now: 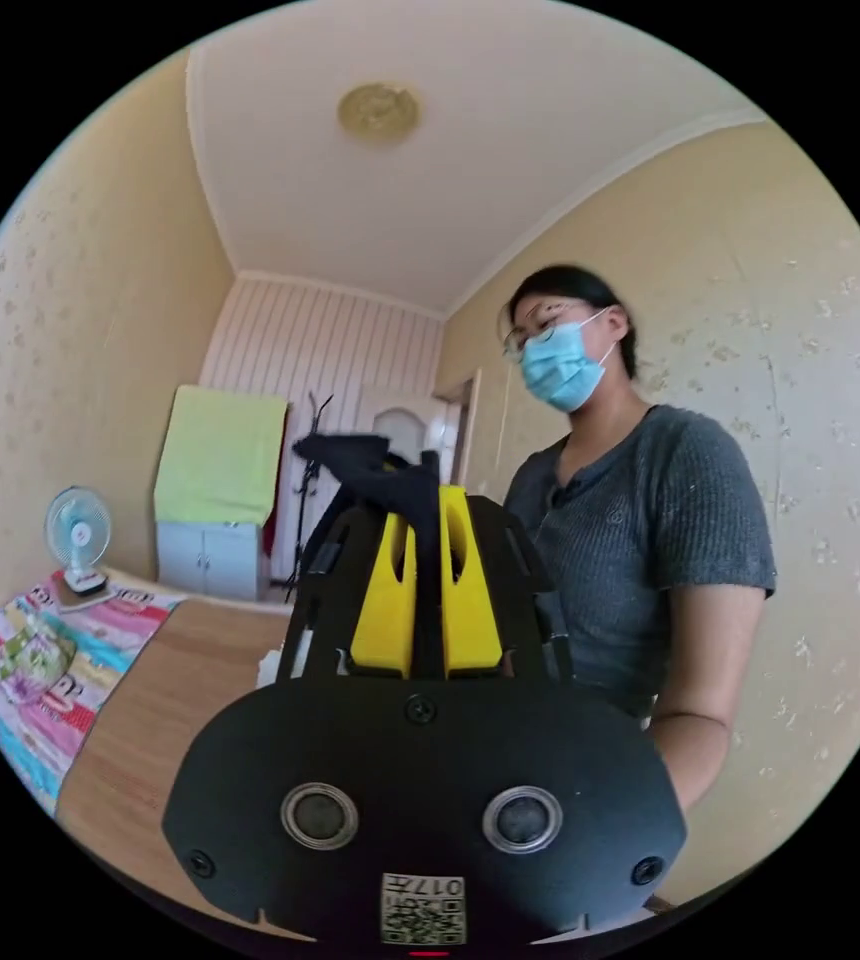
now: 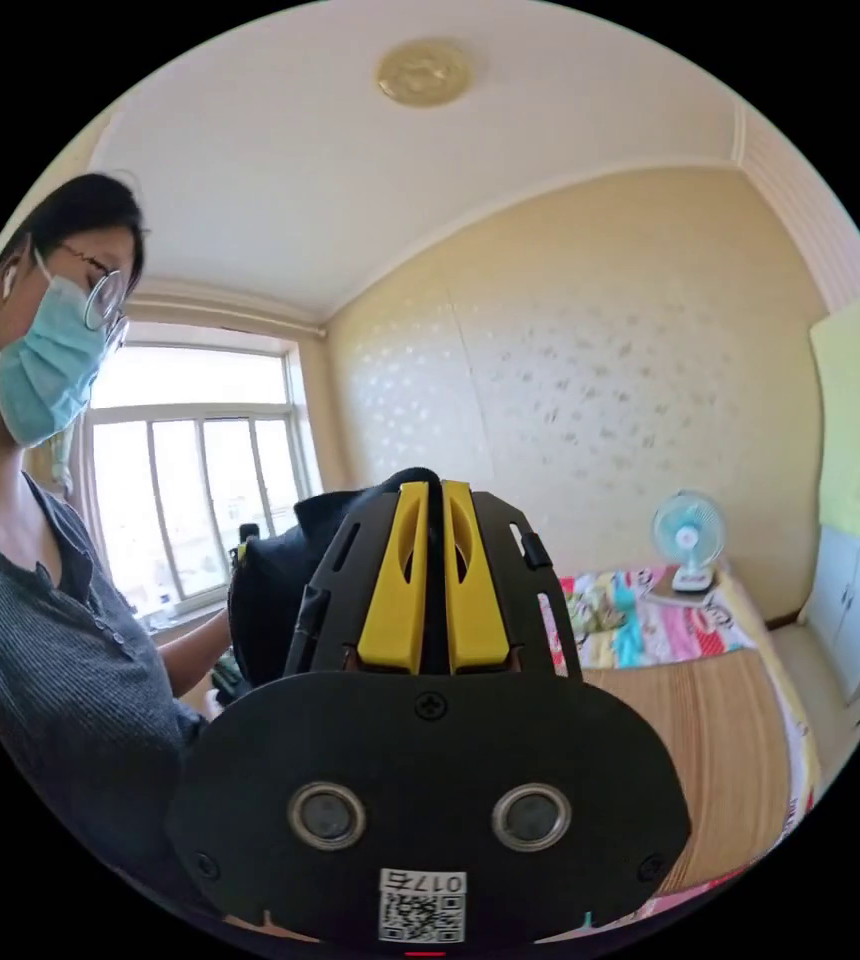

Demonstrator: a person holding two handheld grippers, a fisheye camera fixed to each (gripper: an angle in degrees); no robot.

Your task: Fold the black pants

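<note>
In the left gripper view my left gripper (image 1: 428, 500) points up toward the ceiling, its yellow jaws closed on a strip of the black pants (image 1: 375, 470) that bunches above the tips. The right gripper view has my right gripper (image 2: 430, 495) raised too, jaws pressed together with black pants fabric (image 2: 280, 580) pinched between them and hanging in a bundle to its left. The rest of the pants hides behind the gripper bodies.
A person in a grey top (image 1: 640, 540) and face mask stands close by. Below lies a bed with a woven mat (image 2: 710, 740) and a colourful quilt (image 1: 40, 660), a small fan (image 1: 78, 535), a white cabinet (image 1: 210, 555) under green cloth, and a window (image 2: 190, 480).
</note>
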